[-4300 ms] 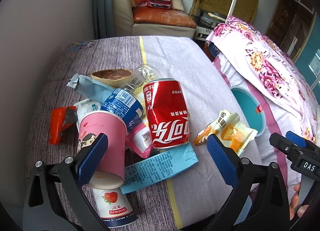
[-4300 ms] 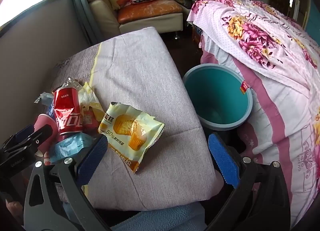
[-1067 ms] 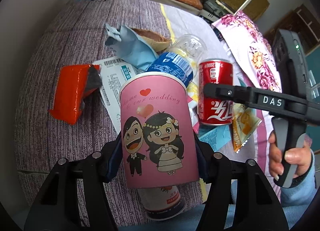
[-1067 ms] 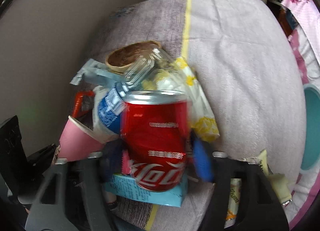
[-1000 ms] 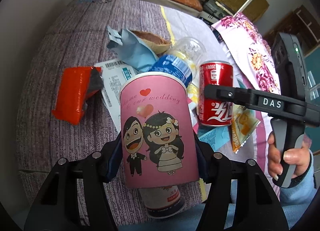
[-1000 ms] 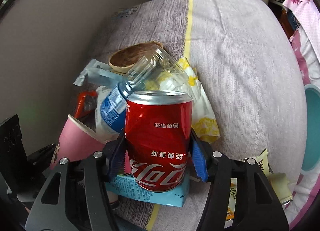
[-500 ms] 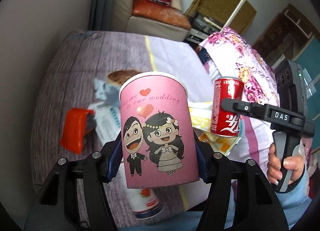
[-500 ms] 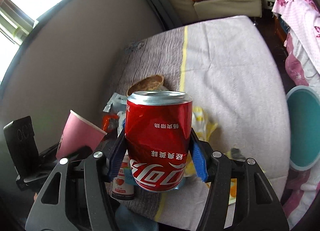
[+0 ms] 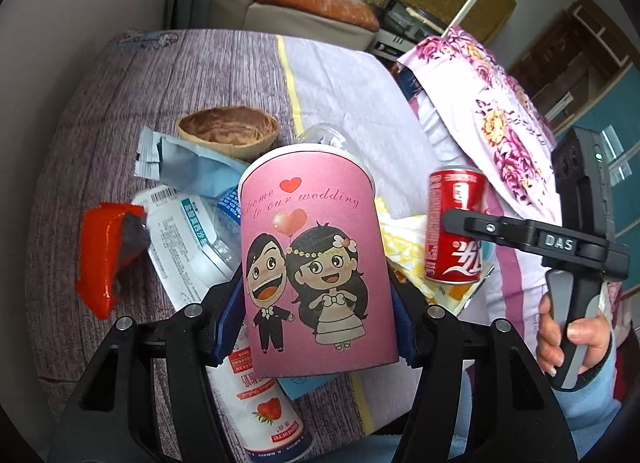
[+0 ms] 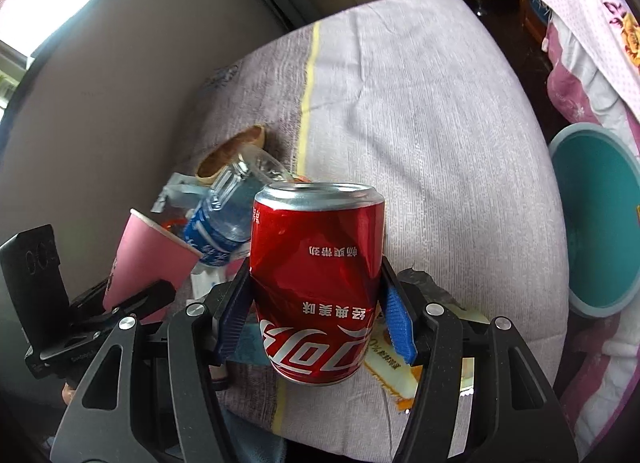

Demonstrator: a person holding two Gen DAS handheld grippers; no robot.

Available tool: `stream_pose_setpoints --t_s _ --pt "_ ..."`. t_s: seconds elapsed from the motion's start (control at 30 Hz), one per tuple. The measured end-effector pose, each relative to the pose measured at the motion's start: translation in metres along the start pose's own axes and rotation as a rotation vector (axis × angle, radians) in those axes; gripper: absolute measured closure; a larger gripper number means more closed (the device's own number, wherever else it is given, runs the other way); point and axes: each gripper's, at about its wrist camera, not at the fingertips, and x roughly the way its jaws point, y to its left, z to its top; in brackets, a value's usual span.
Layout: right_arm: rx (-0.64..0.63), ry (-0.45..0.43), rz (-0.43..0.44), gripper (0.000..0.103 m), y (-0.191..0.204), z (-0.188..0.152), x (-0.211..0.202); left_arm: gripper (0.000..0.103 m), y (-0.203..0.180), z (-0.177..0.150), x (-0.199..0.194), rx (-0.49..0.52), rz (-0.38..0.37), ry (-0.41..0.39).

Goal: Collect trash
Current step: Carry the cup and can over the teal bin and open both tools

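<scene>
While both loads hang clear of the grey-purple cloth-covered bench [image 9: 192,75], the step in hand looks like carrying them over to the round teal plastic bin [image 10: 596,223], which stands on the floor off the bench's right edge, beside the floral bedspread [image 9: 492,103]. To do it well, each item should be kept upright and squeezed no harder than now. The cup is thin paper and the can already looks dented where it is pinched. Each should be let go only once it is over the bin's mouth, one after the other so the two tools do not knock together.

On the far left of the bench lie an orange-red crumpled wrapper [image 9: 106,255] and a white printed packet [image 9: 180,235], with a brown coconut-shell bowl [image 9: 228,131] farther back and a clear plastic bottle with a blue label [image 10: 224,231] among them; these remain to be collected.

The left tongs [image 9: 320,323] are part-way open and clamped on the lower half of a pink paper cup printed with a cartoon wedding couple [image 9: 312,263], blue pads pressing on both sides. To the right, the right tongs [image 10: 316,319] are likewise part-way open, gripping a red cola can with a silver top [image 10: 316,283] around its middle, held by a hand [image 9: 568,339] on the handle.
</scene>
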Motion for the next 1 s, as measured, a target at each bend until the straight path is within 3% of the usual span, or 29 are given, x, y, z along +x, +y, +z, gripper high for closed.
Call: stream_pose_setpoints --t_s 0.2,0.53,0.9,0.93,1.0 --pt "-0.035 0.051 -0.044 0.039 0.011 0.01 0.022 0.041 0.007 -0.001 0.001 -0.002 -0.024 -0.01" --pt "-0.044 0.035 -0.094 0.035 0.013 0.026 0.016 0.041 0.016 -0.001 -0.008 -0.012 -0.079 -0.044" --pt "-0.078 0.214 -0.137 0.04 0.017 0.036 0.081 0.041 0.021 -0.004 -0.005 -0.033 -0.096 -0.031" --pt "-0.078 0.215 -0.137 0.046 0.017 0.035 0.082 0.041 0.022 -0.004 -0.003 -0.036 -0.095 -0.028" --pt "-0.087 0.183 -0.127 0.046 0.018 0.032 0.076 0.041 0.021 -0.003 -0.003 -0.036 -0.093 -0.028"
